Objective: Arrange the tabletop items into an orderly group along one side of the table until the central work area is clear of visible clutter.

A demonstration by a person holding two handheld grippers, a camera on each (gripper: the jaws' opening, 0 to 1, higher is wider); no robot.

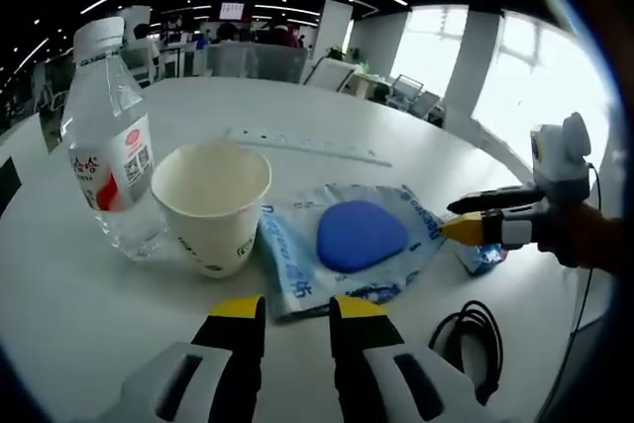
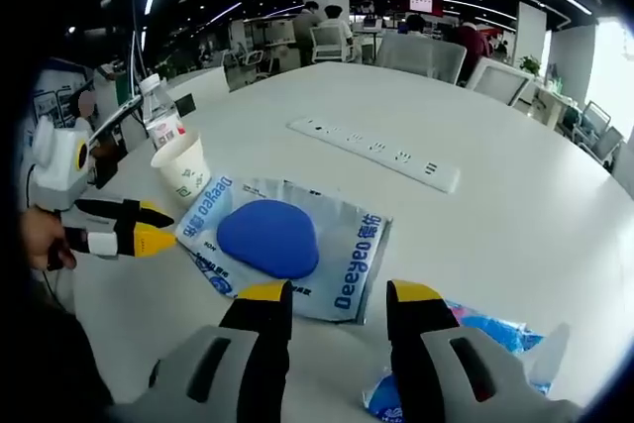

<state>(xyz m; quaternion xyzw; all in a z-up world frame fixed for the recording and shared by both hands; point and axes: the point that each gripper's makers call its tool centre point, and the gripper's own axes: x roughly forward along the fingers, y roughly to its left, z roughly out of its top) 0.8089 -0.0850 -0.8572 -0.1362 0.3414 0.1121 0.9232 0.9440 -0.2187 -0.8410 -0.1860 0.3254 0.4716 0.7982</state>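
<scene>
Water bottle (image 1: 107, 136): clear plastic, white cap, label facing out; stands upright at the left of the cluster, just beside the cup. Appears to hold water, so judged the heaviest item; smooth and likely slippery. Best hold: across the body at the label.
Paper cup (image 1: 212, 203): upright, looks empty; light, thin-walled, crushes easily. Best hold: a gentle pinch on the rim or wall.
Silver pouch (image 1: 342, 245): flat foil packet with blue lettering, lying on the white table (image 1: 297, 116) just beside the cup. Soft, crinkly, light; take it by an edge or corner.
Blue pad (image 1: 361, 235): rounded blue piece resting on the pouch's middle; whether loose or printed on the pouch cannot be told. If loose, it may slide off when the pouch is lifted.
Blue wrapper (image 2: 475, 344): crumpled film lying under the right gripper's jaws; limp, very light.
Power strip (image 2: 374, 152): long, white, rigid; lies well apart, farther across the table.
Black cable (image 1: 471, 329): looped near the table edge.
Left gripper (image 1: 297, 309): jaws apart, empty, aimed at the pouch's near edge.
Right gripper (image 2: 339, 294): jaws apart, clamped on nothing, near the pouch's opposite edge.
</scene>
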